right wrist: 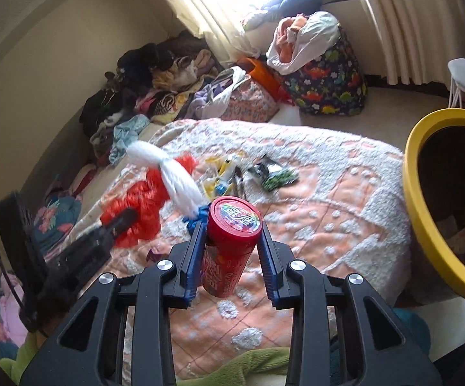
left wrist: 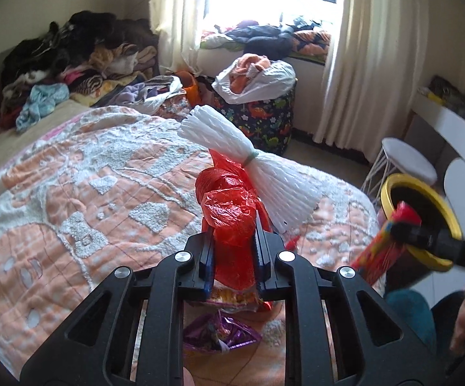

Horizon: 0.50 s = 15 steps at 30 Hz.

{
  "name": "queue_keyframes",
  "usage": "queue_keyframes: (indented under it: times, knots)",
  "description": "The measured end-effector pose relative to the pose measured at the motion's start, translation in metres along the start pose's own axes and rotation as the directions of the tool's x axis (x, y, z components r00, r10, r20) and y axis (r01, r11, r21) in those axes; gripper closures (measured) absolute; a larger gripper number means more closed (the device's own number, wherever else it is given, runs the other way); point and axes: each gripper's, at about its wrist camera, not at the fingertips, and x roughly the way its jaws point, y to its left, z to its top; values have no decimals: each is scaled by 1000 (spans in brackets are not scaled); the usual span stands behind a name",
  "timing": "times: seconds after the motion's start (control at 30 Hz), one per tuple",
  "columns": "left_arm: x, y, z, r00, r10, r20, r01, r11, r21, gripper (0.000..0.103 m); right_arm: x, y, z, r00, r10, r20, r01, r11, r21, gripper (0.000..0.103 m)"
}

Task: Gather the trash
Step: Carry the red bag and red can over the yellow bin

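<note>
Left gripper (left wrist: 234, 238): jaws clamped on a crumpled red plastic bag (left wrist: 229, 206), lifted clear of the bed; a bundle of white foam netting (left wrist: 248, 157) rides up with it, though whether it is tied to the bag cannot be told.

Right gripper (right wrist: 232, 241): jaws pressed on both sides of a red snack can (right wrist: 229, 244), held lid-forward above the bedspread (right wrist: 328, 212).

Under the left gripper: a purple wrapper (left wrist: 219, 334) and an orange-printed packet (left wrist: 232, 296) lie on the cover beneath the raised bag, not yet picked up.

Mid-bed: a yellow-and-white wrapper (right wrist: 222, 173) and a dark packet with green print (right wrist: 274, 173) lie side by side on the bedspread, well apart from both grippers.

Bin: a dark bin with a yellow rim (right wrist: 425, 212) stands just beside the bed's edge on the right; something pale sits in its bottom, too dim to name.

Progress, as judged: two loads are in hand and neither is over the bin's mouth; at least four pieces remain on the bed, so the collecting looks closer to its start than its end.

Beyond: heaped clothes (left wrist: 71, 51) at the far end of the bed, and a dinosaur-print hamper (left wrist: 264, 119) by the curtained window.
</note>
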Motion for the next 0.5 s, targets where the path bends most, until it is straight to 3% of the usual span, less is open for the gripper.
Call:
queue_keyframes:
  times: [0.2,0.5]
  knots:
    - [2,-36,-12,999,-38,-27,41,993,108,91,-22,-17,11,997,-11,73,8,999,39,72]
    - [0,-62,-10,1000,-7,-4,8,985,170,91,-42,-45,20,991,-44,126,31,995,99,72]
